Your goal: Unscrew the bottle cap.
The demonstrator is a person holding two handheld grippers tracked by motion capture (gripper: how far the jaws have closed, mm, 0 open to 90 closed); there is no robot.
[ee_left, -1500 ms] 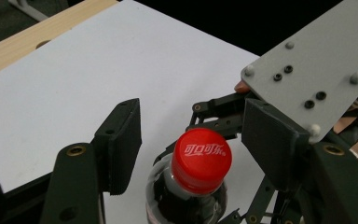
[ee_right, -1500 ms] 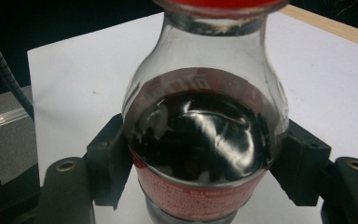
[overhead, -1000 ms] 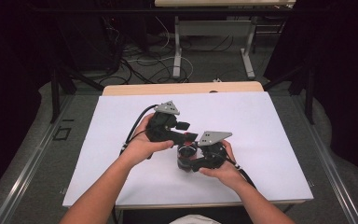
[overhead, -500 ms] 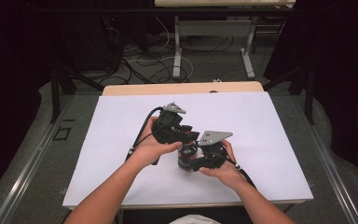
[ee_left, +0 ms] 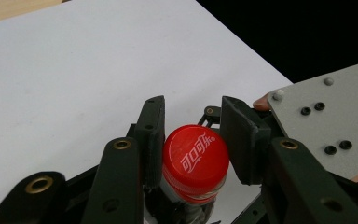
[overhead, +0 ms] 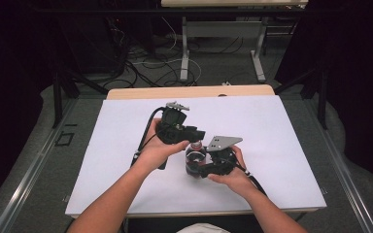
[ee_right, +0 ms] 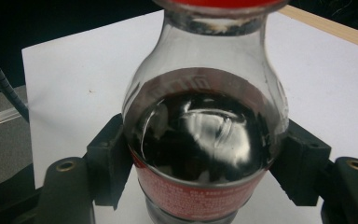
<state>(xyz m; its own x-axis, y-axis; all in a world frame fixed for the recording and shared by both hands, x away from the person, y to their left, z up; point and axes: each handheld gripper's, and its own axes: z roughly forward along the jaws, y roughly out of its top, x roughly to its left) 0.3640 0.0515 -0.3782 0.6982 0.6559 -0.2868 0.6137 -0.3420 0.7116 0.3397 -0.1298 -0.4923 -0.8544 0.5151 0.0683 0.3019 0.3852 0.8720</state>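
On the white table (overhead: 126,145), the right tool (overhead: 209,167) clamps the cola bottle (ee_right: 205,140) by its body while the left tool (ee_left: 193,140) has just closed on the red cap (ee_left: 195,161) above; weak grip could slip when twisting

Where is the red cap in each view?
High view: the red cap is near the table's middle, small, under the left gripper.
Left gripper view: low centre, between the two black jaws.
Right gripper view: a red strip at the top edge, above the bottle that the right gripper clamps.
Shared landmark: the white sheet under the bottle.
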